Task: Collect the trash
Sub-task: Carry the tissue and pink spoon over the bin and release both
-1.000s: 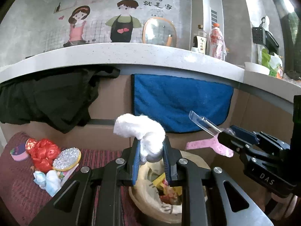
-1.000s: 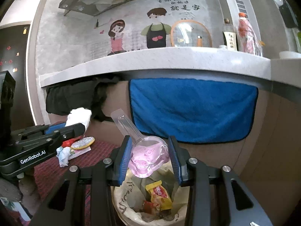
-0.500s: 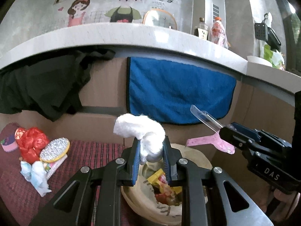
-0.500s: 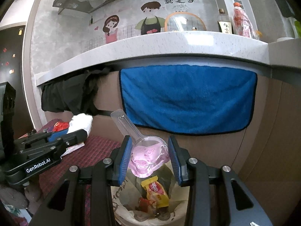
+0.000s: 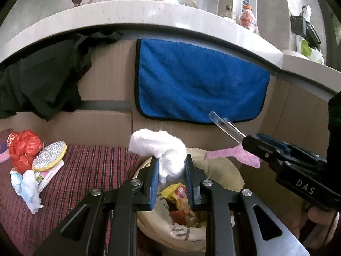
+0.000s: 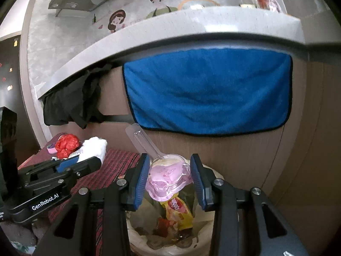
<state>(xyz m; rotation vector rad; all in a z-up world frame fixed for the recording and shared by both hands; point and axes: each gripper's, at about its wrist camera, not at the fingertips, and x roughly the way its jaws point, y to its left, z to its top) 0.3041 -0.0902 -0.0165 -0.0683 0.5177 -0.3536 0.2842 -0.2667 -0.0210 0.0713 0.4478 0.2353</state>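
Two grippers above lined bin [image 6: 215,177], left gripper [image 5: 171,178] clamping white wad [image 5: 162,147], right gripper [image 6: 170,179] clamping pink packet [image 6: 168,179].

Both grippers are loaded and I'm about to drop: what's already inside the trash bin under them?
The lined trash bin holds a yellow snack wrapper on red and dark scraps. The gripper fingers and the pink-lidded cup cover part of the opening; the bottom is hidden.

A low surface covered by a dark red plaid cloth [image 5: 89,170] fills the left side. At its far left lie a crumpled red plastic bag [image 5: 24,149], a glittery silver oval pad [image 5: 50,155] resting on a small booklet [image 5: 51,171], and crumpled pale blue tissue [image 5: 26,186] nearer.
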